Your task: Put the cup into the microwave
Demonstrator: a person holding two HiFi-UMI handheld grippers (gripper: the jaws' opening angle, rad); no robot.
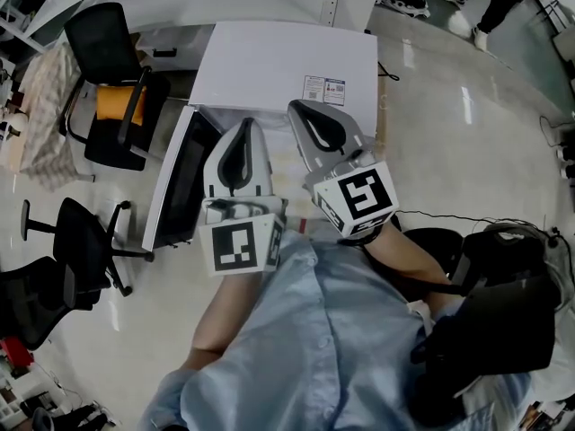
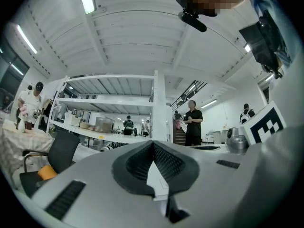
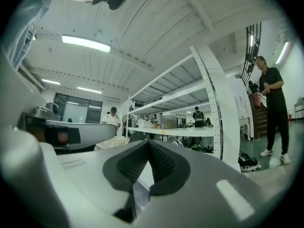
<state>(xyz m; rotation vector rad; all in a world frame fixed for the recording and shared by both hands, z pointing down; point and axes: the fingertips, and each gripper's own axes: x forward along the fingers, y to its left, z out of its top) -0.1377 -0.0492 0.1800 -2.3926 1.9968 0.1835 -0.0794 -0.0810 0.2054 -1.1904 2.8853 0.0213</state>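
No cup shows in any view. In the head view the white microwave (image 1: 278, 65) stands below and ahead of me, its dark-windowed door (image 1: 182, 180) swung open at the left. Both grippers are held high in front of the person's chest, pointing about level over the microwave. The left gripper (image 1: 241, 126) has its jaws together with nothing between them, and the left gripper view shows its tips (image 2: 153, 142) meeting. To its right, the right gripper (image 1: 303, 108) is shut too and empty, its tips (image 3: 148, 143) closed in its own view.
Black office chairs stand at the left, one with an orange cushion (image 1: 119, 102), another (image 1: 76, 241) nearer. A cable (image 1: 449, 215) runs over the glossy floor at the right. A white shelving rack (image 2: 114, 103) and several standing people, one in black (image 3: 273, 103), fill the room beyond.
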